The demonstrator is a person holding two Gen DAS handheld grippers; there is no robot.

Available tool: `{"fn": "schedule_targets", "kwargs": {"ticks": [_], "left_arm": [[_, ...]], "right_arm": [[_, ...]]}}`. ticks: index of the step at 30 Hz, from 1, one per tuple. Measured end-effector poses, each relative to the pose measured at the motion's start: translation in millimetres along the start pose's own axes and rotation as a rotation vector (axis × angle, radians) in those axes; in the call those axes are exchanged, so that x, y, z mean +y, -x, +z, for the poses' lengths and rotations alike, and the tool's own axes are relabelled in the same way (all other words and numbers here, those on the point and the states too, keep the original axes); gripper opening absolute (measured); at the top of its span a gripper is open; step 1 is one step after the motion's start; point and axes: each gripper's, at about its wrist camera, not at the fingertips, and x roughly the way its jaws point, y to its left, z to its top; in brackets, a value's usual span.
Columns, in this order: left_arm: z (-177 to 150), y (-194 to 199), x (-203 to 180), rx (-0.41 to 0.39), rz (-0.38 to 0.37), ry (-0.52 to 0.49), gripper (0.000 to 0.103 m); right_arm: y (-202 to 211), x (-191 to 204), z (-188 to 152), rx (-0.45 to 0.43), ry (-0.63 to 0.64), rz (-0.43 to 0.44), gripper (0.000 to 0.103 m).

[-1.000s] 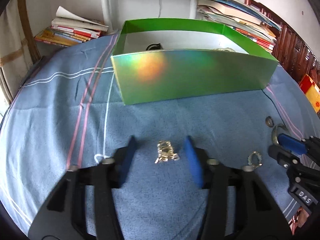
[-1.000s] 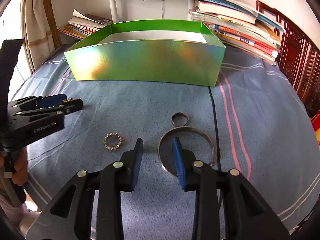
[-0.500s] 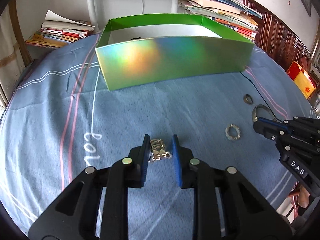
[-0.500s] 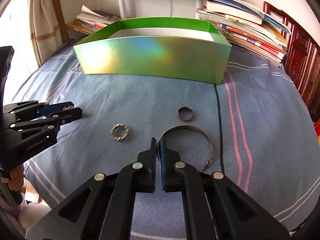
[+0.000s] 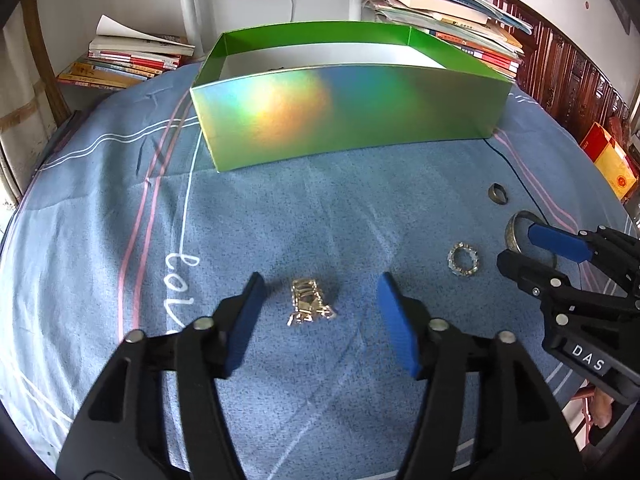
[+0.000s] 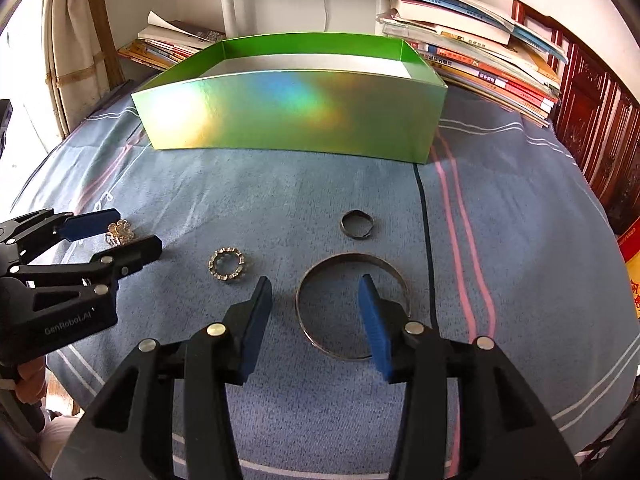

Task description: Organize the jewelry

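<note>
A silver chain bundle [image 5: 309, 306] lies on the blue cloth between the fingers of my open left gripper [image 5: 320, 320]; it also shows in the right wrist view [image 6: 120, 232]. My right gripper [image 6: 316, 316] is open, its fingers straddling the left rim of a large silver bangle [image 6: 352, 308], which lies flat. A beaded ring [image 6: 227, 265] lies left of the bangle, and a small dark ring [image 6: 357, 225] lies beyond it. The green holographic box [image 5: 344, 96] stands open at the back, with a dark item barely showing inside.
Stacks of books and magazines [image 6: 472, 52] lie behind the box on the right, more books [image 5: 128, 60] on the left. A white stand pole [image 6: 230, 4] rises behind the box. A dark wooden cabinet [image 6: 600, 120] is at the right.
Both grippers were open a second ago, closed to a narrow gap on the chain and the bangle rim half a second ago, and have opened wide again. Both pieces lie on the cloth.
</note>
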Motion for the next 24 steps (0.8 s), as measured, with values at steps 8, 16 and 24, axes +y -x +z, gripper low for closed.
{"fn": "schedule_targets", "kwargs": {"ticks": [8, 16, 24], "left_arm": [[8, -5, 4, -0.004, -0.005, 0.013, 0.053], [12, -9, 2, -0.008, 0.020, 0.030, 0.054], [9, -10, 1, -0.008, 0.054, 0.064, 0.070]], "right_arm": [[-1, 1, 2, -0.002, -0.004, -0.005, 0.045], [-1, 0, 1, -0.007, -0.007, -0.007, 0.045], [-3, 1, 4, 0.000, -0.006, -0.018, 0.045]]}}
